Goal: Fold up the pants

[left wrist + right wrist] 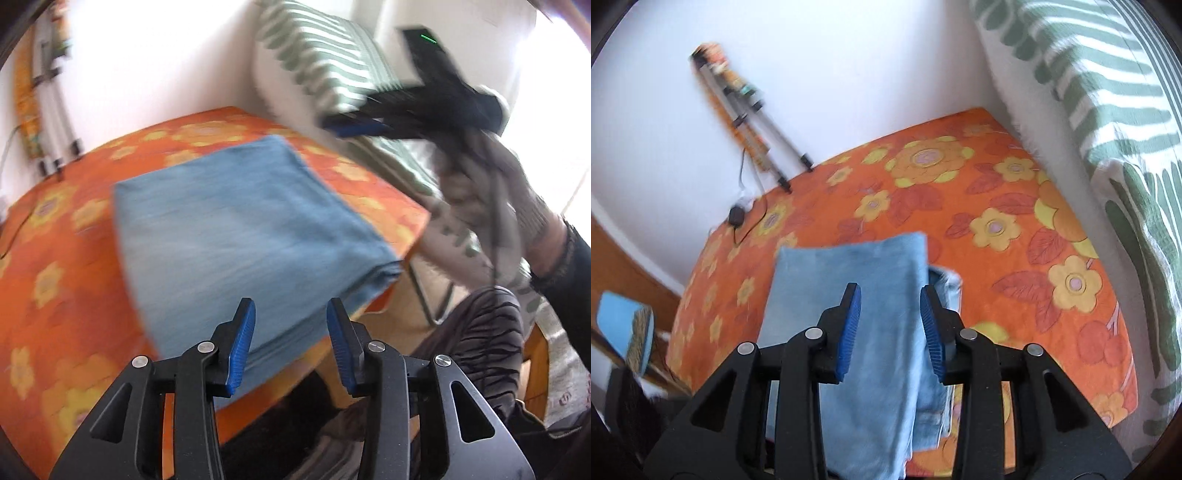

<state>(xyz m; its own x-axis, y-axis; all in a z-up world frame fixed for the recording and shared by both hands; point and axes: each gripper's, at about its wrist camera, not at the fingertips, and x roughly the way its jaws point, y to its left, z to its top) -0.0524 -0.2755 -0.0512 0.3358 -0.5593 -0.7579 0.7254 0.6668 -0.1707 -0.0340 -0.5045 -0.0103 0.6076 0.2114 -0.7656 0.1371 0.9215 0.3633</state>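
Note:
The light blue pants [236, 236] lie folded into a thick rectangle on the orange flowered table cover [74, 266], reaching its near edge. My left gripper [291, 328] is open and empty, above the pants' near edge. My right gripper [354, 125] is held in a gloved hand high at the right in the left wrist view, blurred. In the right wrist view the right gripper [890, 317] is open and empty above the folded pants [857, 332], which hang slightly over the near edge of the cover [997, 206].
A green-and-white patterned cushion [1108, 110] stands along the right side by the white wall. A folded tripod [753, 129] leans on the wall at the far left, with a black cable and plug [735, 216] on the cover. The person's patterned leg [480, 339] is at lower right.

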